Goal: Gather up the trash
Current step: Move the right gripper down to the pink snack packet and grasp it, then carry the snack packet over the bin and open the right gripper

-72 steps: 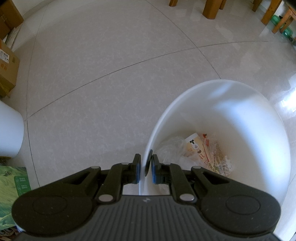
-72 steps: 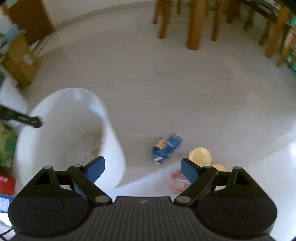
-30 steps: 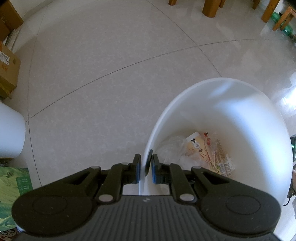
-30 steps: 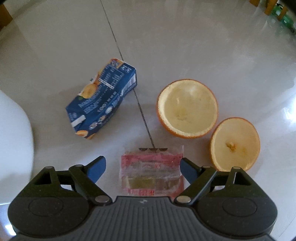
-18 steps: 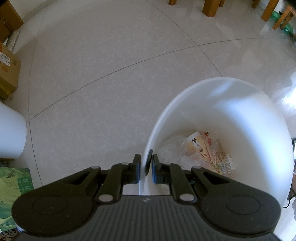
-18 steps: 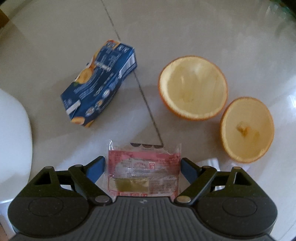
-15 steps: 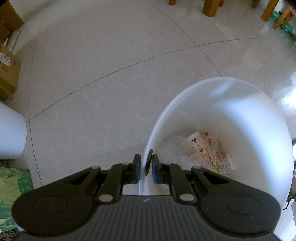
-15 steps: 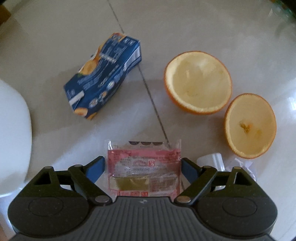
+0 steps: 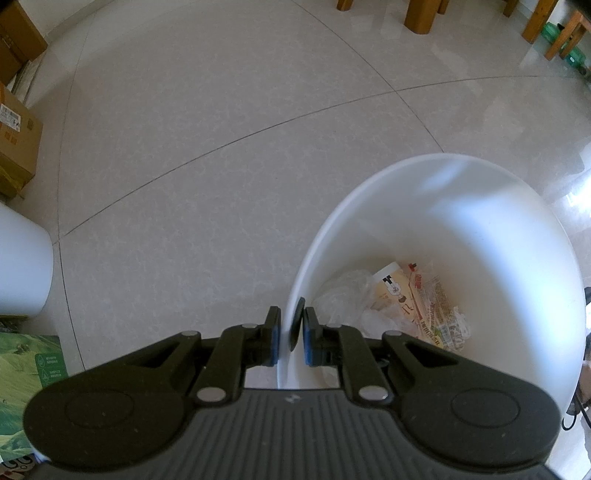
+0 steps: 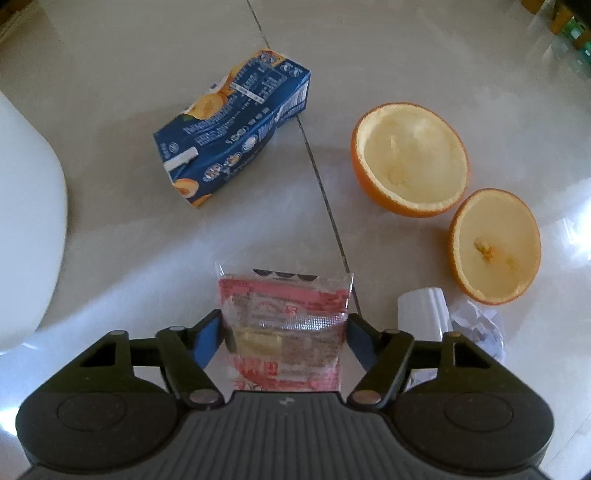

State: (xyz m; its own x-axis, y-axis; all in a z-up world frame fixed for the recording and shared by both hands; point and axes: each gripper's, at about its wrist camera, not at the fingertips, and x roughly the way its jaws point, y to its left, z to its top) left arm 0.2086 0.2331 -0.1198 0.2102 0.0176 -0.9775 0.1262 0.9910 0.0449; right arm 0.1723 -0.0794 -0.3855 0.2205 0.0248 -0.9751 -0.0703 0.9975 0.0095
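Note:
My left gripper (image 9: 290, 332) is shut on the near rim of a white bin (image 9: 406, 166), which holds wrappers and clear plastic (image 9: 417, 299). In the right wrist view, a pink snack wrapper (image 10: 284, 302) lies flat on the floor between the fingers of my right gripper (image 10: 283, 325). That gripper is open, and its blue pads touch the wrapper's two sides. Beyond it lie a blue juice carton (image 10: 236, 125) and two hollow orange peel halves (image 10: 410, 158) (image 10: 495, 245). A white cap (image 10: 423, 310) and crumpled paper (image 10: 480, 325) lie at the right finger.
The bin's wall (image 10: 29, 221) bulges at the left of the right wrist view. Cardboard boxes (image 9: 14, 140), a white container (image 9: 22, 266) and a green pack (image 9: 26, 384) stand left of the bin. Wooden furniture legs (image 9: 421, 14) are far behind.
My right gripper dropped from above the bin to the floor trash, slid over the pink wrapper and narrowed its jaws onto its sides. The left gripper and bin stayed put.

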